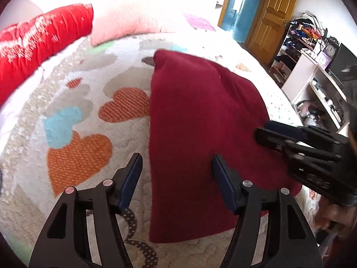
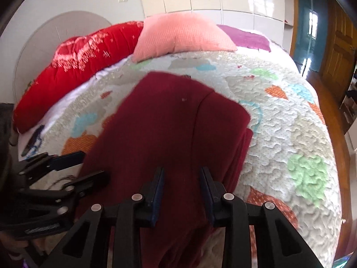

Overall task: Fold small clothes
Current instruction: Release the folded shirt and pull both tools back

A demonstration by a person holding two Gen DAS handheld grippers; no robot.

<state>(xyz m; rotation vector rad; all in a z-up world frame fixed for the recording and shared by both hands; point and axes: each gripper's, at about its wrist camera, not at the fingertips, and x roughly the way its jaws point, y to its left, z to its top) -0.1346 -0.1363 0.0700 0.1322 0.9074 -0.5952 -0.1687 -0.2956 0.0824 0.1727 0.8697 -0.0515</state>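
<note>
Left wrist view: the dark red garment (image 1: 200, 122) lies folded lengthwise on the heart-patterned quilt (image 1: 78, 151); the left gripper (image 1: 176, 165) hovers with fingers spread wide over the garment's left edge, grasping nothing — the right gripper (image 1: 267, 134) enters from the right above the cloth.

Right wrist view: the right gripper (image 2: 181, 176) stands with fingers apart above the garment (image 2: 169, 122); a pink pillow (image 2: 183, 35) and red pillow (image 2: 78, 60) lie beyond.

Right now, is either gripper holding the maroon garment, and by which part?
Neither. The left gripper and right gripper are both open above the near end of the maroon garment, which lies on the quilt.
</note>
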